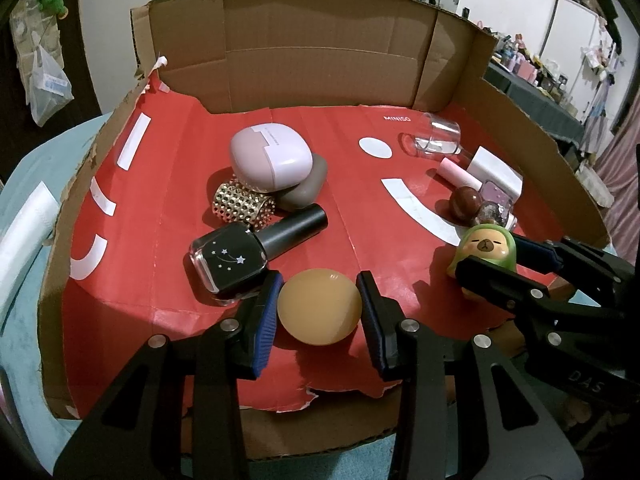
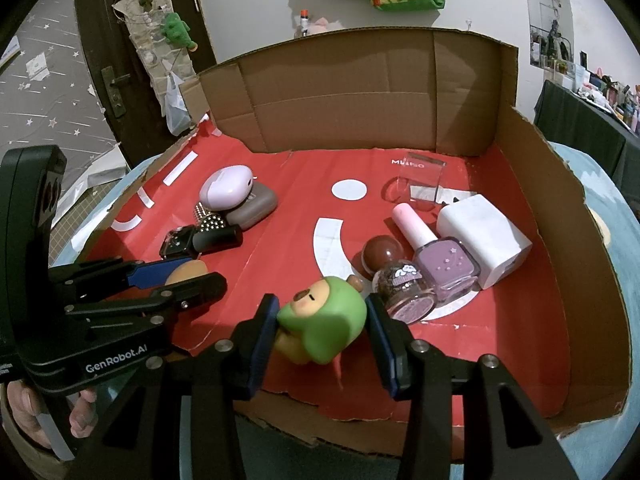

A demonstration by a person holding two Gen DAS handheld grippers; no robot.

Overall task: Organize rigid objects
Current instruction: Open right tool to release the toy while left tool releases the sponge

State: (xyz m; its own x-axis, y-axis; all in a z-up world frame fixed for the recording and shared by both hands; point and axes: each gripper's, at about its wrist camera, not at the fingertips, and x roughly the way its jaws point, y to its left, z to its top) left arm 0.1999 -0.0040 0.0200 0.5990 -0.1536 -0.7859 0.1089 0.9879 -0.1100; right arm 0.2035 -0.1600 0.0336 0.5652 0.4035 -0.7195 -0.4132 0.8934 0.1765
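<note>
Left gripper (image 1: 320, 308) pinches the ball (image 1: 320, 306) — right gripper (image 2: 322, 330) pinches the figurine (image 2: 326, 322), right of the ball.

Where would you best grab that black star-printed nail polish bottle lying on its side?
Grip the black star-printed nail polish bottle across its round dark cap, probably coming from above. The cap sticks out free over the red liner, while the square glass body is wider and crowded by the gold studded cuff.

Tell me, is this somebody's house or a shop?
Most likely somebody's house, a lived-in room. A wooden door has a hanging organizer with a green plush toy on it, a side table is crowded with little bottles and trinkets, and the cardboard tray sits on a soft blue cover.
</note>
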